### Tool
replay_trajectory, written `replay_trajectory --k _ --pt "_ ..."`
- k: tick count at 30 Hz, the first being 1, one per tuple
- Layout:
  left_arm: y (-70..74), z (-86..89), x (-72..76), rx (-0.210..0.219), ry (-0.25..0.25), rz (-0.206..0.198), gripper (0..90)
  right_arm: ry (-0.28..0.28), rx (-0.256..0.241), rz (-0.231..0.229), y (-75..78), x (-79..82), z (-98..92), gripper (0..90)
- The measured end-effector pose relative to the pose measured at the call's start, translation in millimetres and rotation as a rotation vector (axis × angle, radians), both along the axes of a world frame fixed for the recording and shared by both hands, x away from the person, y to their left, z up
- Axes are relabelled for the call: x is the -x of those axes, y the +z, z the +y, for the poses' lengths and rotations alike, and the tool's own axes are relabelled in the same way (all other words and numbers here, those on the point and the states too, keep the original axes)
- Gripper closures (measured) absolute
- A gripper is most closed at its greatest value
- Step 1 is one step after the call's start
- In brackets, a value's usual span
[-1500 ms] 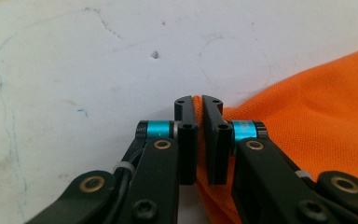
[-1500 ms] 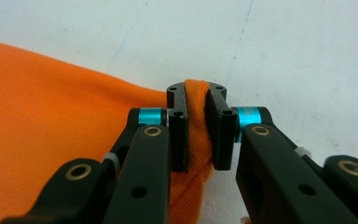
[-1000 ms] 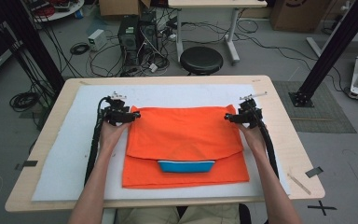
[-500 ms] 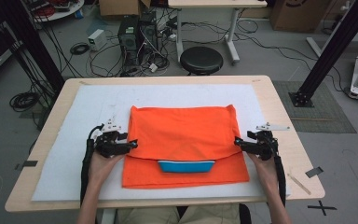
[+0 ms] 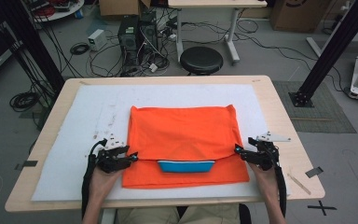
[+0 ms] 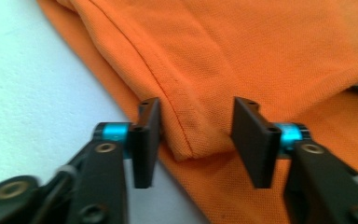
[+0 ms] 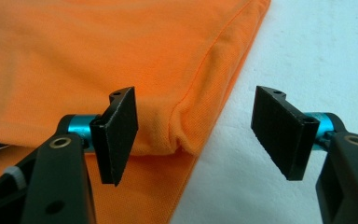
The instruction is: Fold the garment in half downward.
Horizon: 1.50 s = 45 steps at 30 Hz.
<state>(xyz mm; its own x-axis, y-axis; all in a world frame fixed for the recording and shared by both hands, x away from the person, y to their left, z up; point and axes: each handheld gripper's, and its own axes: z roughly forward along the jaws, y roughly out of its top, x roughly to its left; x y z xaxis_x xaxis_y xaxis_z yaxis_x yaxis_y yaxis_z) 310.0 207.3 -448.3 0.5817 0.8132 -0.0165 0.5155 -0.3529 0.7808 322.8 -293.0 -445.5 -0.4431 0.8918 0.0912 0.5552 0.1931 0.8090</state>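
Observation:
An orange shirt (image 5: 184,135) lies folded on the white mat (image 5: 84,121), its top layer brought toward me so a blue collar (image 5: 186,166) peeks out below the folded edge. At the fold's left corner (image 6: 193,149) my left gripper (image 5: 131,157) is open, its jaws standing either side of that corner. My right gripper (image 5: 239,151) is open at the fold's right corner (image 7: 184,142), which lies between its wide-apart jaws. Both corners rest on the lower layer of cloth.
The mat covers most of a wooden table (image 5: 284,116). A strip of tape (image 5: 313,171) and a small stick (image 5: 297,181) lie near the table's right front edge. Beyond the table stand a black stool (image 5: 201,59), computer towers (image 5: 135,35) and loose cables.
Both grippers pulled the shirt's far edge toward me, folding the top layer down. Now their jaws have opened and let the corners go.

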Motion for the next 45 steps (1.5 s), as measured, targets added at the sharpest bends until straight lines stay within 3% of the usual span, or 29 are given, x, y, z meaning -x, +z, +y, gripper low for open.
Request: replay_trajectory --k 4,8,13,18,21,25,27,29,34,45 --pt "0.0 -1.2 1.6 -0.008 0.007 -0.012 69.9 -0.013 0.004 -0.016 0.7 2.6 0.4 33.3" --pt "2.6 -3.0 4.4 -0.028 -0.004 -0.034 82.8 0.017 0.005 -0.027 3.2 7.7 1.6 41.1" --pt "4.7 -0.8 4.6 0.006 -0.004 -0.033 83.9 0.079 0.061 -0.016 3.1 16.0 6.5 43.4" --pt "3.6 0.9 4.0 0.023 -0.006 -0.028 83.9 0.085 0.116 -0.037 3.1 19.6 10.5 52.3" --pt "2.6 1.3 3.2 0.015 -0.011 -0.019 83.8 0.095 0.120 -0.030 4.4 15.2 14.3 57.1" --pt "2.1 3.1 3.4 0.046 -0.007 -0.021 83.9 0.098 0.137 0.033 -0.5 4.4 18.0 71.7" --pt "2.7 4.7 3.4 0.055 -0.006 -0.025 84.2 0.096 0.148 0.024 -0.4 4.3 19.0 82.2" --pt "4.8 6.1 4.3 0.069 -0.006 -0.026 84.6 0.103 0.135 0.017 2.1 6.3 17.0 86.6" --pt "12.0 8.9 9.9 0.081 -0.019 -0.044 84.8 0.102 0.081 0.019 7.1 12.5 6.0 88.1" --pt "14.9 13.0 32.3 0.087 -0.058 -0.030 84.8 0.143 0.057 0.039 10.2 33.1 -1.3 88.1"
